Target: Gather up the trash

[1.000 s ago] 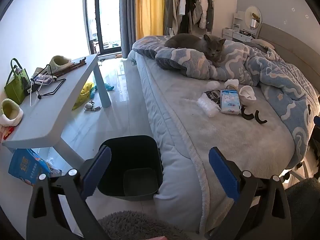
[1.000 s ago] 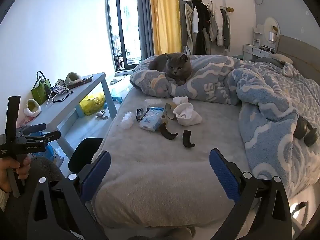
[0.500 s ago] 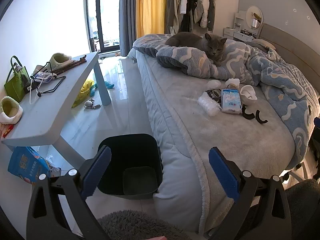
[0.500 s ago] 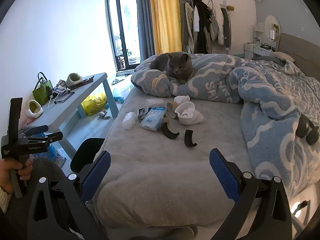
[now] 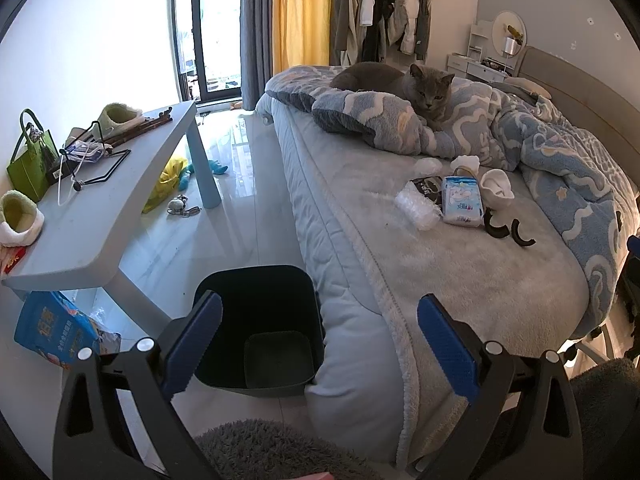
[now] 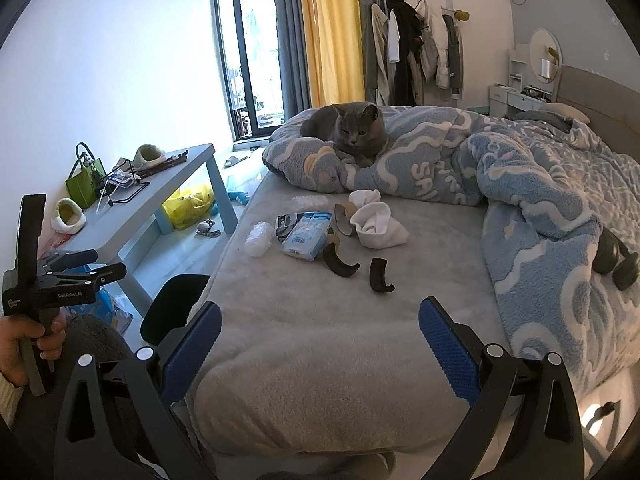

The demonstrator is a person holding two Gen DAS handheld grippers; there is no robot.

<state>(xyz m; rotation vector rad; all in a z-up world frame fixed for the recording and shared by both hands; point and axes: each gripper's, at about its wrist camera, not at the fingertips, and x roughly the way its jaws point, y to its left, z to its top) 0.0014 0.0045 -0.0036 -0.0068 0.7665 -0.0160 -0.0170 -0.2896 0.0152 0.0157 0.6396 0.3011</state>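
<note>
Trash lies in a cluster on the grey bed: a blue tissue pack [image 6: 307, 235] [image 5: 462, 201], clear crumpled plastic [image 6: 257, 237] [image 5: 416, 208], a dark wrapper [image 6: 285, 224], two black curved pieces [image 6: 340, 266] [image 6: 380, 276], a cardboard tube [image 6: 345, 218] and white crumpled paper [image 6: 376, 224]. A dark bin [image 5: 260, 324] stands on the floor by the bed. My left gripper [image 5: 318, 344] is open and empty above the bin and bed edge. My right gripper [image 6: 320, 344] is open and empty over the bed's near end, well short of the trash.
A grey cat [image 6: 352, 130] lies on the blue duvet [image 6: 540, 200] behind the trash. A low blue-grey table [image 5: 104, 208] with slippers and a green bag [image 5: 30, 160] stands left of the bin. A blue packet [image 5: 52, 334] lies on the floor.
Both grippers have shifted slightly; the views have drifted a little toward the bed. Both stay open and empty. The cat has stayed put.
</note>
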